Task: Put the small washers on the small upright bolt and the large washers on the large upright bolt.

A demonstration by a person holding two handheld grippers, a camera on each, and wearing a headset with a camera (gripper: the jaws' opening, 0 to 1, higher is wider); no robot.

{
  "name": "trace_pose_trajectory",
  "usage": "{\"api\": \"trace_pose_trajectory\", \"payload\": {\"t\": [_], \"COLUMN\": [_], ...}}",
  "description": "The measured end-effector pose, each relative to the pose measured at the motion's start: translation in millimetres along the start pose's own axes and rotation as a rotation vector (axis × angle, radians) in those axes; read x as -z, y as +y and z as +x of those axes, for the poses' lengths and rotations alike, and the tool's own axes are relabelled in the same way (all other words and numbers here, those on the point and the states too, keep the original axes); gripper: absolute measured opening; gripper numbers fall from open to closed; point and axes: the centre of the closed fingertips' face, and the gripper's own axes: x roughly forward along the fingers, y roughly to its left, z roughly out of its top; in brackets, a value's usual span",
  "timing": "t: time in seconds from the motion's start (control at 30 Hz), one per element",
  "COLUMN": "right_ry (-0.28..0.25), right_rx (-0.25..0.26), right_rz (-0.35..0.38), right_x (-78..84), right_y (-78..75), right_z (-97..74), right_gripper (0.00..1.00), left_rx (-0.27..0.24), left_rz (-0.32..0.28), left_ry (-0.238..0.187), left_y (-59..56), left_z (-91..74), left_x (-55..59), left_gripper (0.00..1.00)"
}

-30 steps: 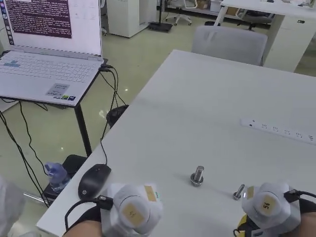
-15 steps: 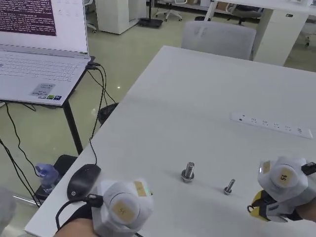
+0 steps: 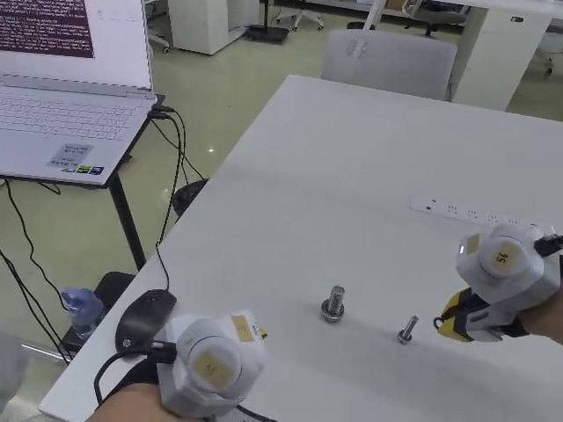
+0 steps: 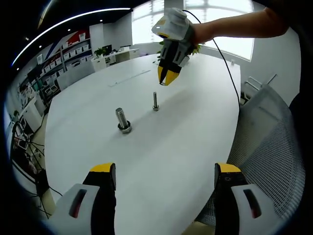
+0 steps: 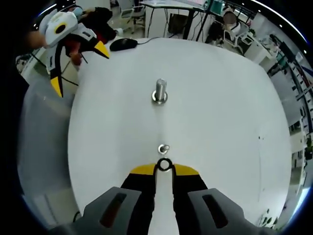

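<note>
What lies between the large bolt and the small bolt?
Nothing: only bare table separates the large bolt from the small bolt, as the head view and the right gripper view both show.

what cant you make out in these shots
- Head view: whatever the right gripper pinches is hidden by its own tips. The right gripper view shows a washer there, size class unclear.
- The large bolt: whether the ring at its base is its head or washers is too small to tell in every view.
- The laptop screen, head view: cut off by the top edge, text too small to read.
</note>
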Motion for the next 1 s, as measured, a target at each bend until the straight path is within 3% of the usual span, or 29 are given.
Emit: {"api": "trace_pose_trajectory", "payload": {"t": [0.23,0.5,1.0], "right_ry": [0.008,0.01,0.042], "right_rx": [-0.022,-0.043,-0.059], "right_rz": [-0.019,-0.019,-0.038], "right_x": [-12.5,-12.8,-9.7], "right_y": [0.9,-0.9,0.9], "right_z": [11.6,21.1,31.8], "right_gripper": [0.13,0.13,0.13], "left_rx": [-0.004,-0.004,0.011], "left_rz": [0.0,0.004,-0.008], "left_ry": [-0.008,-0.01,-0.001], "left_y": [5.8,10.4,7.3], "left_z": [3.5,6.1,4.6], "left_x": [-1.7,-3.8,0.9], "left_gripper": [0.83,0.83,0.79]}}
